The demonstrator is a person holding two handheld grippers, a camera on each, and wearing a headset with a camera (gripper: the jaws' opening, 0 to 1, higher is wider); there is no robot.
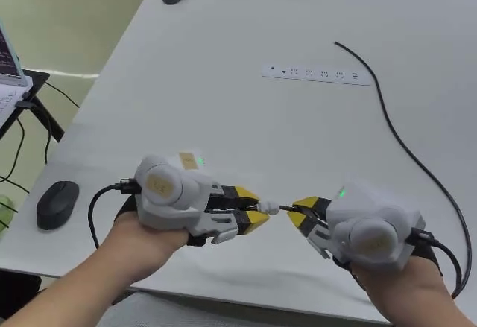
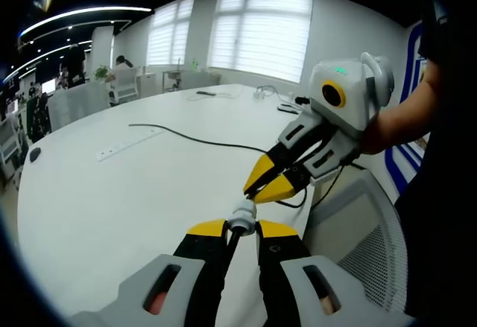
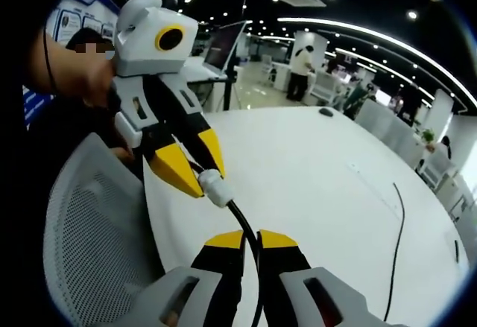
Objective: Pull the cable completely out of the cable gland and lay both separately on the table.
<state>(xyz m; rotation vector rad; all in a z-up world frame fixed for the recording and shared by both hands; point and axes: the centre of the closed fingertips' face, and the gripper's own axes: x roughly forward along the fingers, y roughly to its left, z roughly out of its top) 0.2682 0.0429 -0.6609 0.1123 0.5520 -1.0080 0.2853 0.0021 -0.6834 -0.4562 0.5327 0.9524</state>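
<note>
Pulling is best done straight toward 3 o'clock, without twisting. The white gland is clamped in the left gripper over the table's 6 o'clock edge. At the gland's 3 o'clock, the black cable is pinched by the right gripper.

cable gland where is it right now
Head view, low centre: the cable gland sits at the tips of the left gripper, close to the right gripper.
</note>
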